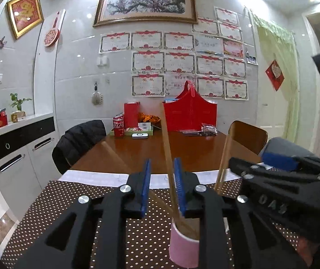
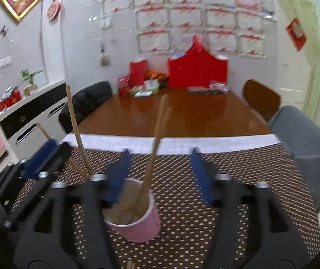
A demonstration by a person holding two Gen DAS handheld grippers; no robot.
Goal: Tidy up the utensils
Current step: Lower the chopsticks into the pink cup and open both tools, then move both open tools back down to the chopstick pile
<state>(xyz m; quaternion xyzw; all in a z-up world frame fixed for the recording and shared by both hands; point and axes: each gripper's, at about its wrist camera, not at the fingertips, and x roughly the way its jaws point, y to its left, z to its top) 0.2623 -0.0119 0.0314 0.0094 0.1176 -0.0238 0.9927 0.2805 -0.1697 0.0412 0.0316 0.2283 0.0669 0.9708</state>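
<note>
- Pink cup [image 2: 137, 219] upright on the polka-dot mat [image 2: 227, 179] at the near end of the wooden worktop [image 2: 182, 114].
- Several wooden chopsticks [image 2: 153, 148] standing in the cup, leaning apart.
- Left claw [image 1: 162, 188] just above the cup's rim, jaws slightly parted, one chopstick [image 1: 167, 148] between the blue pads [image 1: 146, 186]; contact unclear.
- Right claw [image 2: 160, 174] over the cup, jaws well apart, gripping nothing.
- Red boxes [image 1: 190, 116] well beyond the cup, by the wall.

Glossy wooden table [image 1: 137, 150]; matt, seemingly paper pink cup [image 2: 137, 219]; bare wooden chopsticks [image 2: 153, 148]; dotted cloth mat [image 2: 238, 179].
</note>
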